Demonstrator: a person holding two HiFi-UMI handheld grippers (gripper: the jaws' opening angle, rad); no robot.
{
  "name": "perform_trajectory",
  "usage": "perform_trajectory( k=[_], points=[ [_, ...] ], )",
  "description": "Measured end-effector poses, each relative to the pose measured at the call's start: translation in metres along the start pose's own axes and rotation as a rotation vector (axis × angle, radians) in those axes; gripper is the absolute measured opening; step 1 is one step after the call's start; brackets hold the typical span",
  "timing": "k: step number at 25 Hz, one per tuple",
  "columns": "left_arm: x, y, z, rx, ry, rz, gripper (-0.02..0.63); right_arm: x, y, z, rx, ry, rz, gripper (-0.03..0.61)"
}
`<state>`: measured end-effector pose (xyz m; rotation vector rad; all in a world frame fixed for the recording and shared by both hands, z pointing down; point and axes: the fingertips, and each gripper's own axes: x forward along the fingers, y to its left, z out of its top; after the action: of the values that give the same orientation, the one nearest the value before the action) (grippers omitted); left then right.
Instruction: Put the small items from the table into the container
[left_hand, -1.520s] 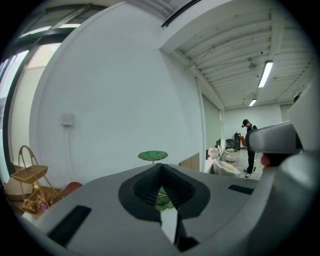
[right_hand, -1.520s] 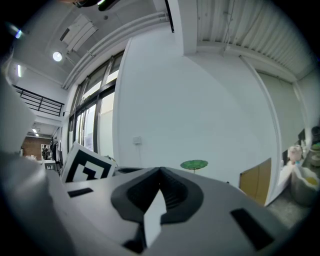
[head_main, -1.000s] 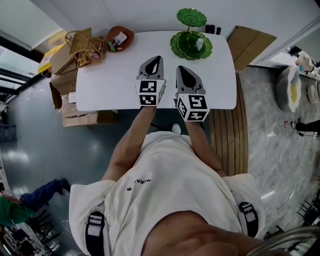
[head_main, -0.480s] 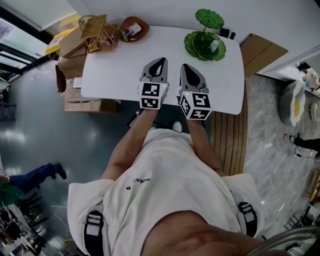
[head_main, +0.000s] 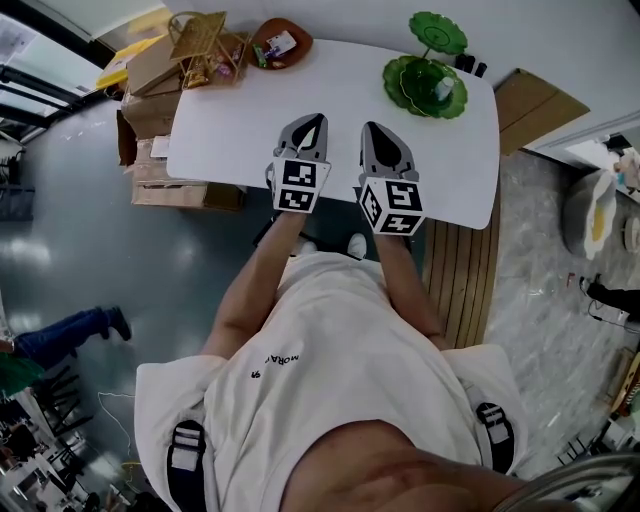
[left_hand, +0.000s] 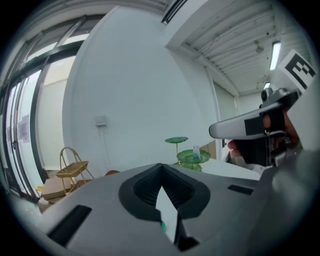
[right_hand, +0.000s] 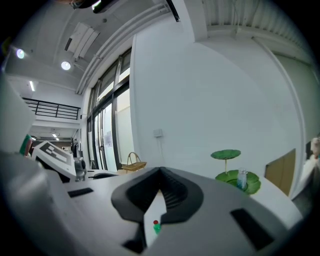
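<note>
My left gripper (head_main: 313, 120) and right gripper (head_main: 372, 128) hover side by side over the near part of the white table (head_main: 230, 150). Both are shut and hold nothing. A brown bowl (head_main: 281, 45) with small packets sits at the far left of the table. At the far right stands a green two-tier stand (head_main: 432, 78) with a small clear bottle (head_main: 443, 88) on its lower plate. In the left gripper view the shut gripper (left_hand: 161, 166) points towards the stand (left_hand: 192, 157). The right gripper view has the shut gripper (right_hand: 161, 170) and the bottle (right_hand: 242, 178) to its right.
A wicker basket (head_main: 203, 45) stands at the table's far left corner, with cardboard boxes (head_main: 150, 110) on the floor beside it. Right of the table there is a wooden strip (head_main: 460, 280) in the floor. A person in blue (head_main: 60, 335) lies at the left edge.
Both grippers have stayed shut and side by side, sinking a little over the table's near edge. The head view has swung, so the table now sits further right.
</note>
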<state>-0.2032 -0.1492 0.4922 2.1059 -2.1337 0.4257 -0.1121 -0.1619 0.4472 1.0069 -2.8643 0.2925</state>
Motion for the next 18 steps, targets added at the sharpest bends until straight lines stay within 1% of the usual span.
perform_trajectory(
  k=[2, 5, 9, 11, 14, 18],
  points=[
    [0.004, 0.004, -0.011, 0.041, 0.035, -0.012, 0.004, 0.002, 0.000, -0.002, 0.002, 0.004, 0.002, 0.005],
    [0.008, 0.011, -0.029, 0.086, 0.066, -0.015, 0.003, 0.004, -0.001, -0.005, 0.016, 0.012, 0.008, 0.005],
    [0.020, 0.015, -0.065, 0.096, 0.143, -0.043, 0.003, 0.009, -0.004, -0.012, 0.037, 0.030, 0.016, 0.005],
    [0.026, 0.014, -0.079, 0.116, 0.181, -0.065, 0.003, 0.011, -0.005, -0.014, 0.040, 0.038, 0.022, 0.005],
    [0.033, 0.013, -0.100, 0.175, 0.247, -0.102, 0.004, 0.015, -0.003, -0.018, 0.045, 0.055, 0.042, 0.005],
    [0.043, 0.009, -0.119, 0.287, 0.316, -0.141, 0.005, 0.017, -0.005, -0.023, 0.045, 0.072, 0.048, 0.005]
  ],
)
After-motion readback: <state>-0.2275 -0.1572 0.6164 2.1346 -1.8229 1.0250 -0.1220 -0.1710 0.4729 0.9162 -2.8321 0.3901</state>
